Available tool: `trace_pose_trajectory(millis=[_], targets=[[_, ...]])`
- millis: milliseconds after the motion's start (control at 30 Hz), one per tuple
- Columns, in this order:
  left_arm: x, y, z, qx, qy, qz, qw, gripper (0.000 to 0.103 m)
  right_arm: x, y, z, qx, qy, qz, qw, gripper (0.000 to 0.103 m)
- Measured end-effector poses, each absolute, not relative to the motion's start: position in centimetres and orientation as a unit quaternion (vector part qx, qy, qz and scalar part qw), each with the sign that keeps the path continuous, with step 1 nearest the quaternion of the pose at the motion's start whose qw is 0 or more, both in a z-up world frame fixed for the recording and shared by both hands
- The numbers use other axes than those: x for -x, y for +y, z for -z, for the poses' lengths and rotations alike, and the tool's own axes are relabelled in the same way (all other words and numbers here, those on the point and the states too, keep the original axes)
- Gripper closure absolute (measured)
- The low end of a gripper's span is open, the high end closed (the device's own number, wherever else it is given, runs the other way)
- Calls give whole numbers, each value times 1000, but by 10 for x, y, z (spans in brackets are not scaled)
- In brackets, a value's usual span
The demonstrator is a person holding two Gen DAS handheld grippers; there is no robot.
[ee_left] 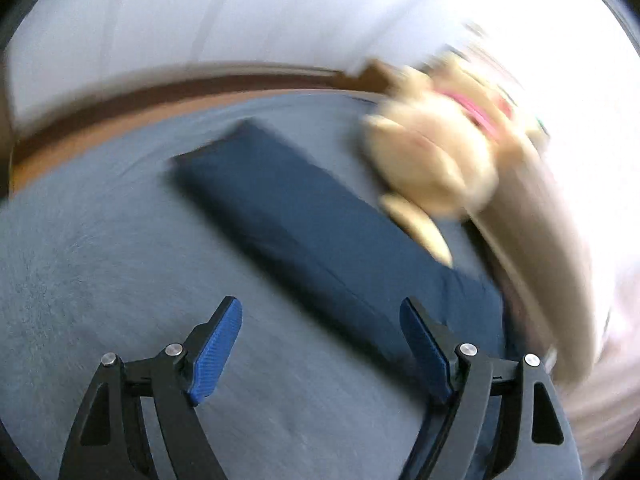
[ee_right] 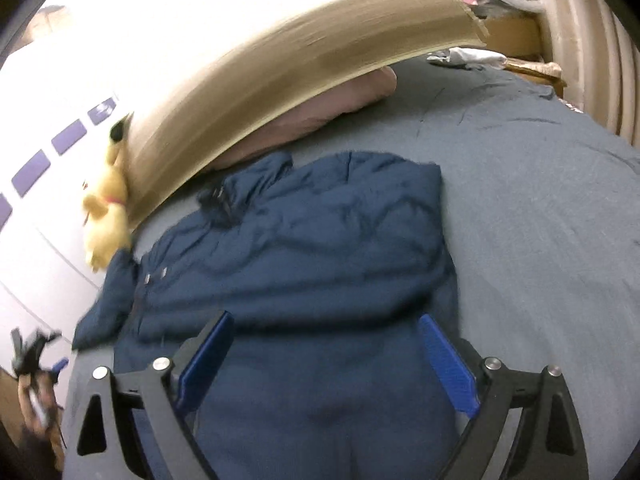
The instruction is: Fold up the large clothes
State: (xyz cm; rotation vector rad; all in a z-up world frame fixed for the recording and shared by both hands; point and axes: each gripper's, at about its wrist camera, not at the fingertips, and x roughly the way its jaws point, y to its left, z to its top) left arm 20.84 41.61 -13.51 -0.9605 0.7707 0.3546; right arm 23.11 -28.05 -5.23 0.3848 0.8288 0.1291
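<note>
Right gripper [ee_right: 326, 356] hovers jaws wide and empty over the navy padded fabric jacket [ee_right: 296, 248] on the grey bedsheet [ee_right: 540, 216]. Left gripper [ee_left: 320, 344], likewise wide: best pinch the sleeve at ten o'clock, beside the yellow plush toy [ee_right: 107, 216].

Your left gripper [ee_left: 322, 344] and right gripper [ee_right: 326, 360], identical build: black angular linkage arms with triangular cutouts, silver round pivot screws, ribbed blue pads [ee_left: 218, 350] lining each finger.

Navy jacket [ee_right: 320, 232]: matt, wrinkled cloth. Bedsheet [ee_right: 540, 208]: grey matt fabric. Headboard [ee_right: 248, 80]: smooth tan wood; toy [ee_right: 106, 216]: plush.
</note>
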Motion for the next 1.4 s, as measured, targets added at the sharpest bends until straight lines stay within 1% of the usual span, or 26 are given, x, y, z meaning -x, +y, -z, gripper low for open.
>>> trace_pose_trajectory(millis=[100,200,333,400,500,533,600,633,667,800,1000,1067,1200,1300,1400], targets=[[-209,458,154,496,346,-189,774,22,-191,-293,60,-196,400,-52,894,8],[-218,481,161,507,333,-193,771,22,-159,-308,68,-198,399,-27,895,8],[-237,490,171,522,327,-179,768,22,-133,-320,79,-188,400,6,897,8],[-244,494,178,531,334,-186,756,22,-122,-329,80,-200,396,24,896,8],[-247,495,180,534,326,-202,754,23,-110,-341,77,-211,386,42,897,8],[-249,494,178,527,328,-208,756,44,-108,-342,76,-210,385,46,897,8],[-259,495,178,500,360,-222,755,83,-106,-344,74,-197,385,55,900,8],[-261,495,178,496,367,-220,756,86,-106,-345,72,-193,384,56,901,8],[-261,493,172,481,365,-226,764,87,-105,-346,71,-194,382,56,902,8],[-264,459,121,361,353,-255,825,89,-102,-353,68,-199,369,64,906,8],[-264,388,23,253,286,-215,899,90,-97,-362,71,-208,354,64,910,8],[-271,350,-16,218,261,-184,922,90,-93,-369,72,-212,344,69,912,8],[-273,267,-72,162,230,-113,953,90,-84,-389,77,-235,326,87,911,8],[-281,197,-93,134,225,-57,963,90,-76,-406,79,-235,302,120,916,8],[-292,133,-99,119,234,-5,965,90,-71,-415,82,-222,280,146,922,8]])
